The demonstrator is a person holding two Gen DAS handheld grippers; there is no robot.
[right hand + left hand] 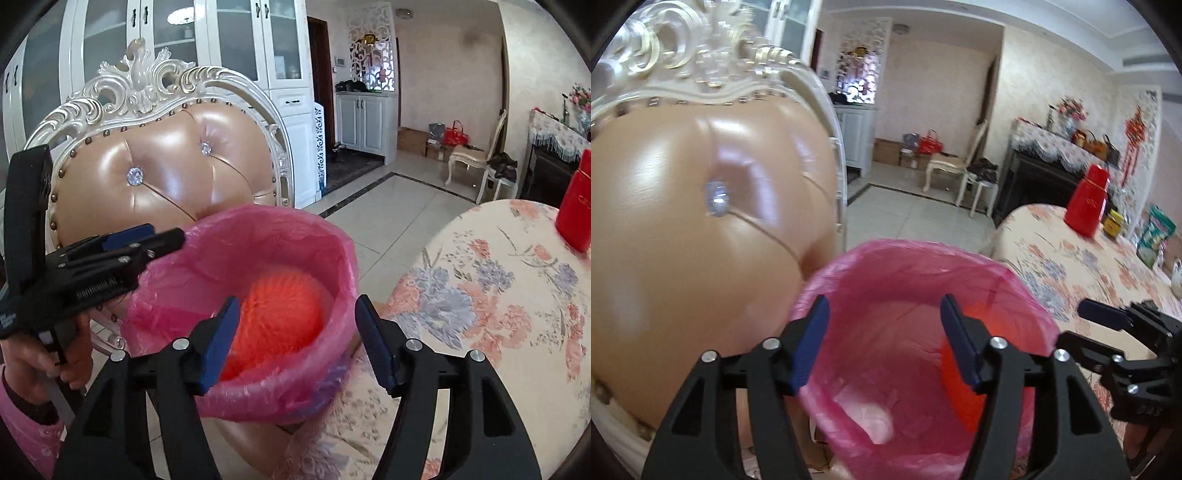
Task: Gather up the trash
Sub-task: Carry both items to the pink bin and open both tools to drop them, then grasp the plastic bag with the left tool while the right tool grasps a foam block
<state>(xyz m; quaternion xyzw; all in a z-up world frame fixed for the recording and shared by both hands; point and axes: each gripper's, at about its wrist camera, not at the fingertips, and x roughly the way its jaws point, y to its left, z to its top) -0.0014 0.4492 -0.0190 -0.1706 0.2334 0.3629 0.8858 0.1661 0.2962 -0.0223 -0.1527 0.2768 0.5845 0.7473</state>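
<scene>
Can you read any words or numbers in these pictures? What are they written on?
Nothing here reads clearly.
Red box on the flowered tablecloth: a small gold mark, too blurred to read.
Left gripper, seen from the right wrist: pale raised lettering on its black body, too blurred to read.
Yellow box and green packet behind the red box: print too small and blurred.
</scene>
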